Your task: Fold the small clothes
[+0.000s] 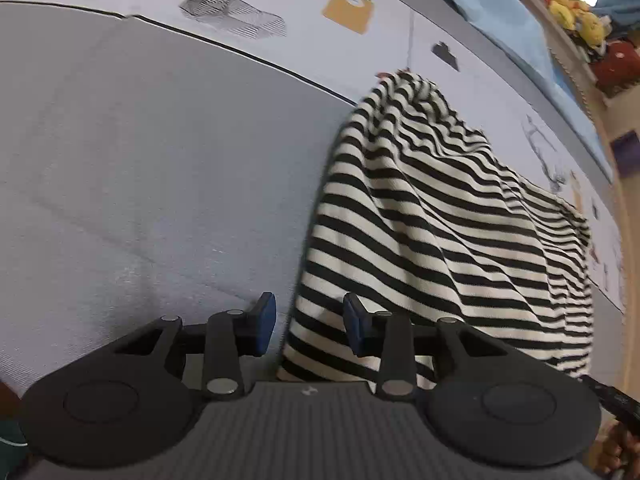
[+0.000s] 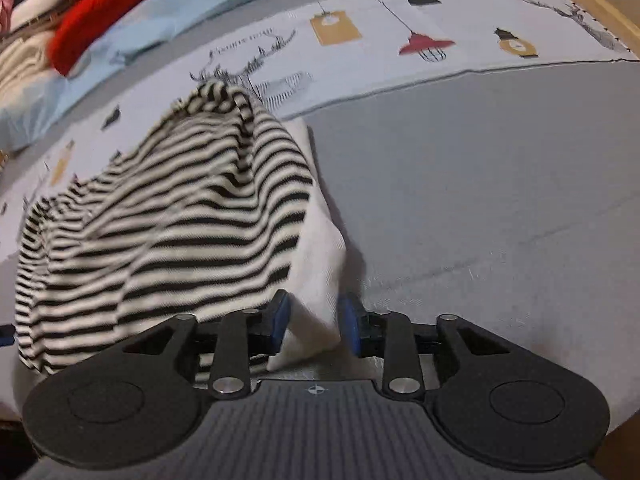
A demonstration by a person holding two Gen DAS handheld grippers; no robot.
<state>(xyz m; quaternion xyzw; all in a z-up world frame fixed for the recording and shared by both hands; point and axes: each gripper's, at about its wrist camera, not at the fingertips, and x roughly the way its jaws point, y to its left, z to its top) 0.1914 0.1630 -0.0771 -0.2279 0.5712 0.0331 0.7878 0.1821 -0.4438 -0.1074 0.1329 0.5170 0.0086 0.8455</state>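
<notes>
The striped garment [image 1: 432,216] lies between both grippers, its edge inside the left gripper [image 1: 310,326] and right gripper [image 2: 312,328], fingers released.

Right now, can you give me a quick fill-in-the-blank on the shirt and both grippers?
1. The shirt has black and white ____.
2. Between the right gripper fingers sits a plain ____ fold of cloth.
3. The left gripper jaws stand ____, pads apart.
4. The shirt lies on a ____ sheet.

Missing words: stripes; white; open; grey
</notes>
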